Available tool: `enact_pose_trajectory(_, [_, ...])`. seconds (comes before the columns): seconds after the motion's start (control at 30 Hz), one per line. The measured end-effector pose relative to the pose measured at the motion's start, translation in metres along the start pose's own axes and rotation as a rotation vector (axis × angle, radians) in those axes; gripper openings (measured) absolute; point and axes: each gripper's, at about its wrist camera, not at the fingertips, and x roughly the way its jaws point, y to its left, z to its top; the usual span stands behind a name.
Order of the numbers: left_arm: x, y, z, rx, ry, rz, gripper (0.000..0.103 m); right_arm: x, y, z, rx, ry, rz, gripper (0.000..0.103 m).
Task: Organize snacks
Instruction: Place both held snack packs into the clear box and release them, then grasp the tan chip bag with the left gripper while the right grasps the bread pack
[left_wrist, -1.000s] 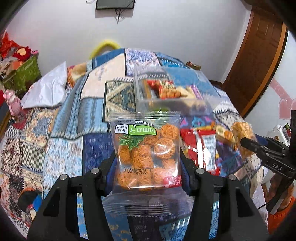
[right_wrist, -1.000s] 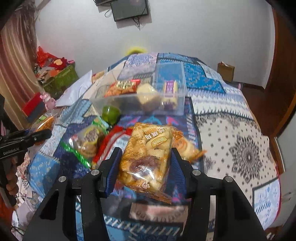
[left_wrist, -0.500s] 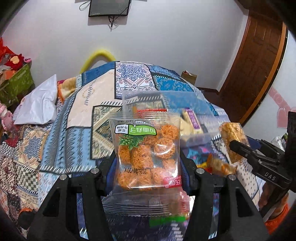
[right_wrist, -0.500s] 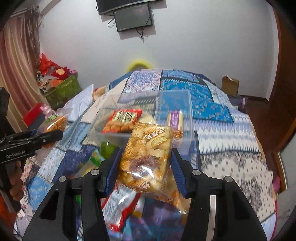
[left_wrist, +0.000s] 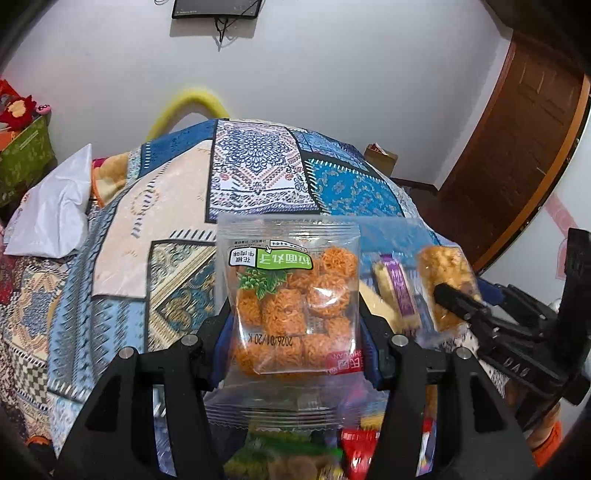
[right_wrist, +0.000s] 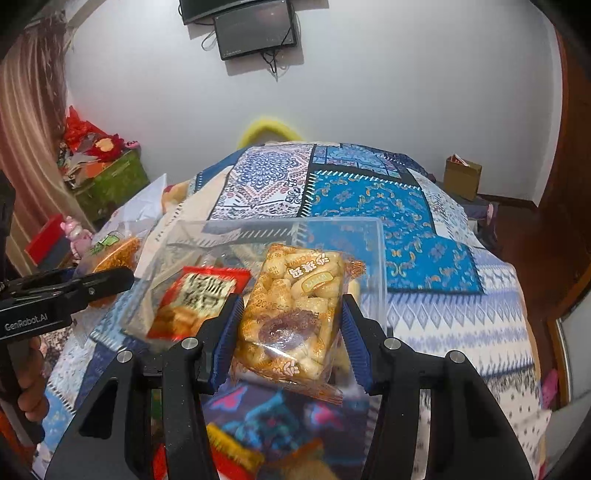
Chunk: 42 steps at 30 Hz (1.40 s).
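- Left wrist view: my left gripper (left_wrist: 295, 325) is clenched on the clear crinkly packet of orange noodle balls (left_wrist: 293, 302). Over the last second the clear plastic storage box (left_wrist: 391, 236) has slid from well ahead to right behind the packet, so I judge drop-off is near. My right gripper (left_wrist: 448, 295) shows at right, gripping its own pack.
- Right wrist view: that gripper grasps a glossy clear pack of pale puffed biscuits (right_wrist: 295, 314), now hanging over the box's rigid see-through rim, where a red foil sachet (right_wrist: 197, 295) already lies. The patchwork quilt (right_wrist: 406, 221) underneath is soft.
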Motion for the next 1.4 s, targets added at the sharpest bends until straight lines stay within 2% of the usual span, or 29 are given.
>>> enact_pose_trajectory(0.27, [0.052,-0.001,0.018,-0.016,0.070,0.012,0.056,0.045,0.002,0.013,-0.047,0.069,-0.020,0.049])
enact_pose_trajectory(0.6, [0.084,0.009,0.022,-0.022,0.113,0.040,0.056,0.077,0.000,0.019,-0.065,0.141,-0.032,0.049])
enact_pose_trajectory(0.73, [0.082,0.007,0.019,-0.010,0.098,0.065,0.057,0.079,0.002,0.021,-0.074,0.150,-0.037,0.049])
enact_pose_trajectory(0.9, [0.081,0.006,0.018,-0.003,0.118,0.073,0.063,0.076,0.003,0.023,-0.087,0.139,-0.060,0.050])
enact_pose_trajectory(1.0, [0.074,0.008,0.019,-0.025,0.124,0.057,0.064,0.068,0.003,0.023,-0.089,0.129,-0.067,0.061])
enact_pose_trajectory(1.13, [0.057,0.006,0.019,-0.030,0.107,0.046,0.067,0.046,0.004,0.021,-0.099,0.100,-0.063,0.063])
enact_pose_trajectory(1.4, [0.005,-0.008,0.009,0.023,0.072,0.047,0.067,-0.010,0.006,0.009,-0.113,0.051,-0.040,0.064])
